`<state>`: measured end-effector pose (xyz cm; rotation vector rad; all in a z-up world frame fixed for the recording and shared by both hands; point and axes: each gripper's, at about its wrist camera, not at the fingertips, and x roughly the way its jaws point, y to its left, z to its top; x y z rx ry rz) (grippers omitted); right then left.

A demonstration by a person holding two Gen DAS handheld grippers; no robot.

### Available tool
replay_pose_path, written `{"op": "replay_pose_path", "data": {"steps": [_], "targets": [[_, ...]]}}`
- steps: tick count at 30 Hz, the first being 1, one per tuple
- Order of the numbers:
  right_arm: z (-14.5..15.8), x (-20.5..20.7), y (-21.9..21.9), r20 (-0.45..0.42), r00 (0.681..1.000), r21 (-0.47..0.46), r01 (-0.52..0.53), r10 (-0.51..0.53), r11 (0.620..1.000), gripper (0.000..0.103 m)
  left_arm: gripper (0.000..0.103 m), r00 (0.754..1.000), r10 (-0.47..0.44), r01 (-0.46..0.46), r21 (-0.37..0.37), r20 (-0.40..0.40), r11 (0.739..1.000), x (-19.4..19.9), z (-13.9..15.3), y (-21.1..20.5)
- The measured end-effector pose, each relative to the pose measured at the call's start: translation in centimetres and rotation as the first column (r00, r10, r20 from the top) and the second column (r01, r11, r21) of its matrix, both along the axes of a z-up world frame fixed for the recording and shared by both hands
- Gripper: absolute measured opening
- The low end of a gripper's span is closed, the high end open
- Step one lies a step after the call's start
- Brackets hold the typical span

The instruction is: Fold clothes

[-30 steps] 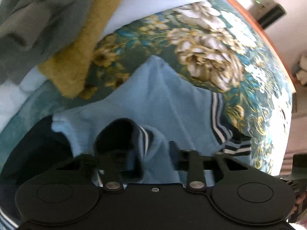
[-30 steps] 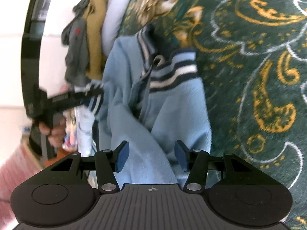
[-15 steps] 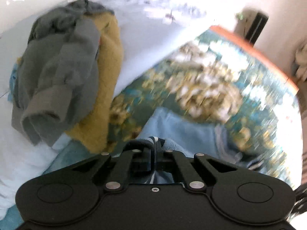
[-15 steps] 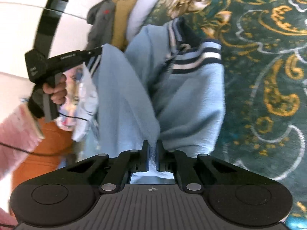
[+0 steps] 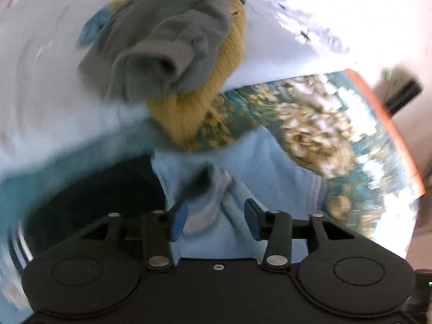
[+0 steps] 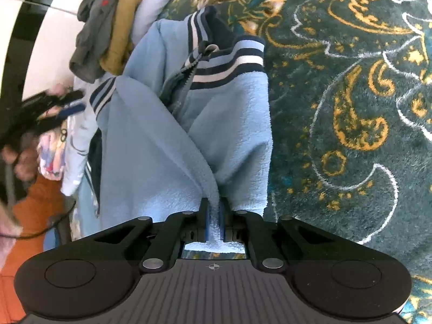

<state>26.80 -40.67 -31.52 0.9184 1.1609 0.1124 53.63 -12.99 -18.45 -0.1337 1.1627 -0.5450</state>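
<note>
A light blue fleece jacket (image 6: 229,113) with navy and white striped trim lies on a dark green floral blanket (image 6: 351,94). My right gripper (image 6: 213,222) is shut on a fold of the jacket's fleece at its near edge. My left gripper (image 5: 214,220) is open just above the jacket (image 5: 256,167), with the striped cuff lying between and beyond its fingers; the view is blurred. In the right wrist view the left gripper (image 6: 67,105) shows at the far left, open, beside the jacket's striped sleeve cuff.
A pile of grey (image 5: 167,35) and mustard (image 5: 194,108) garments lies on white bedding (image 5: 270,48) beyond the jacket. A dark navy garment (image 5: 94,197) lies left of the jacket. An orange edge (image 5: 383,124) borders the blanket at the right.
My left gripper was shut on the sleeve cuff half a second ago and has now opened and let it go. My right gripper closed on the jacket's fold and stays shut.
</note>
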Motion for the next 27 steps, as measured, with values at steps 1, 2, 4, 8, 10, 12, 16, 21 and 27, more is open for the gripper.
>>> {"op": "replay_pose_path", "data": {"steps": [1, 2, 4, 8, 10, 12, 16, 21, 27], "targets": [[0.0, 0.0, 0.0, -0.004, 1.000, 0.005, -0.004, 0.004, 1.000, 0.006, 0.049, 0.999, 0.006, -0.007, -0.029, -0.034, 1.000, -1.7, -0.3, 0.5], [-0.1, 0.1, 0.0, -0.009, 1.000, 0.005, -0.010, 0.010, 1.000, 0.006, 0.050, 0.998, 0.001, -0.004, -0.045, -0.067, 0.999, -3.5, -0.6, 0.8], [-0.1, 0.2, -0.2, -0.015, 1.000, 0.008, -0.026, 0.026, 1.000, 0.006, 0.050, 0.993, -0.020, 0.014, -0.049, -0.117, 0.999, -7.0, -1.6, 0.9], [0.0, 0.6, -0.5, -0.028, 0.996, 0.004, -0.080, 0.080, 0.997, 0.008, 0.050, 0.972, -0.096, 0.081, -0.079, -0.214, 0.994, -12.4, -3.7, 0.4], [0.1, 1.0, -0.4, -0.038, 0.991, -0.002, -0.128, 0.128, 0.992, 0.011, 0.051, 0.961, -0.137, 0.118, -0.094, -0.239, 0.989, -14.6, -4.5, -0.1], [0.1, 1.5, -0.3, -0.049, 0.983, -0.007, -0.175, 0.175, 0.985, 0.017, 0.057, 0.961, -0.180, 0.167, -0.079, -0.209, 0.983, -16.0, -4.8, -0.8], [0.1, 2.4, 0.1, -0.072, 0.969, -0.022, -0.238, 0.236, 0.971, 0.020, 0.059, 0.959, -0.238, 0.231, -0.058, -0.156, 0.971, -17.1, -4.8, -2.1], [1.2, 3.2, 1.5, -0.057, 0.952, -0.061, -0.304, 0.301, 0.951, 0.013, 0.024, 0.963, -0.245, 0.243, -0.026, -0.115, 0.970, -17.7, -4.8, -1.9], [2.3, 3.0, 0.3, -0.084, 0.943, -0.130, -0.332, 0.323, 0.934, 0.005, 0.013, 0.962, -0.194, 0.202, 0.026, -0.191, 0.979, -18.2, -6.5, 0.0]]}}
